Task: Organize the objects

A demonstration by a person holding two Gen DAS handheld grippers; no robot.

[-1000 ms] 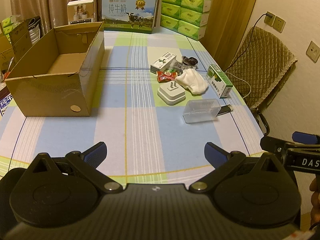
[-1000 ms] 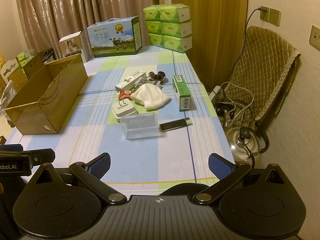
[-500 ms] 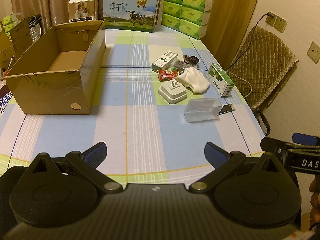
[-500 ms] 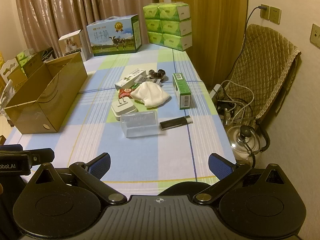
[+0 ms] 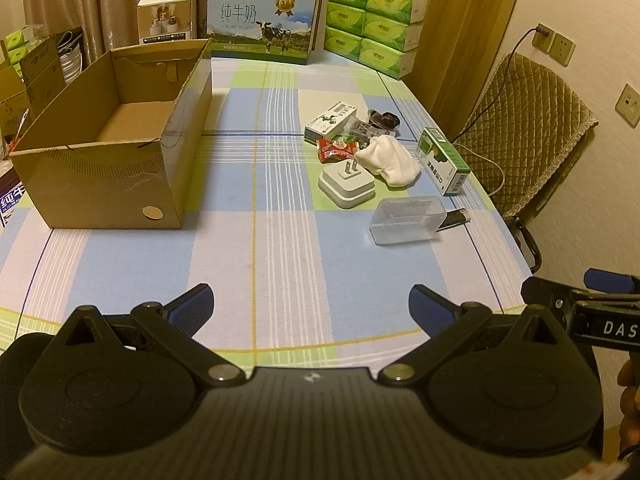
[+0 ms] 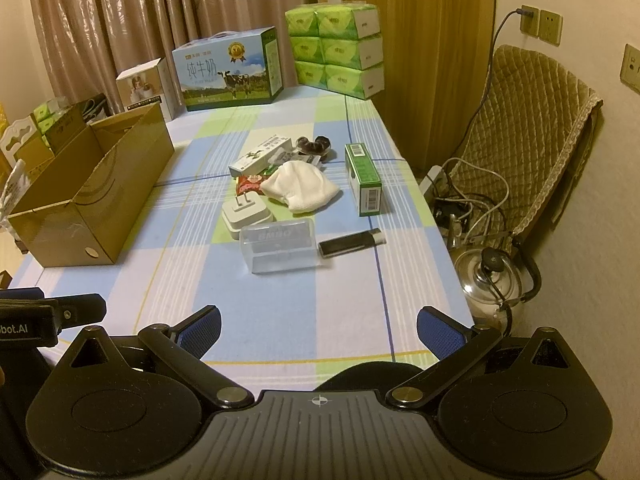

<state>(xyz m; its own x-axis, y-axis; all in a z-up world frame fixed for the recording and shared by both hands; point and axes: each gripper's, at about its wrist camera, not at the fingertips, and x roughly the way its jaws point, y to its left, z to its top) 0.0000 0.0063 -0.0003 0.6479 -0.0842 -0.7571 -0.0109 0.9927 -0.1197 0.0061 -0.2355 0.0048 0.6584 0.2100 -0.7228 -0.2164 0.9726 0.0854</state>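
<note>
An open, empty cardboard box [image 5: 120, 136] stands on the table's left side, also in the right wrist view [image 6: 92, 188]. A cluster of small items lies to its right: a clear plastic case [image 5: 406, 219], a white plug adapter [image 5: 346, 186], a white cloth [image 5: 390, 160], a green carton [image 5: 442, 160], a red snack packet [image 5: 336, 149], a white-green box [image 5: 330, 120] and a black lighter [image 6: 352, 243]. My left gripper [image 5: 310, 312] and right gripper [image 6: 318, 330] are open and empty, over the table's near edge, well short of the items.
A milk carton case [image 5: 262, 22], stacked green tissue packs [image 5: 372, 20] and a small white box [image 5: 164, 18] stand at the table's far end. A quilted chair [image 6: 532, 140], cables and a steel kettle [image 6: 490, 284] are off the right edge.
Both grippers have moved slightly forward and higher over the table; the items look a little nearer. Both stay open and nothing on the table has moved.
</note>
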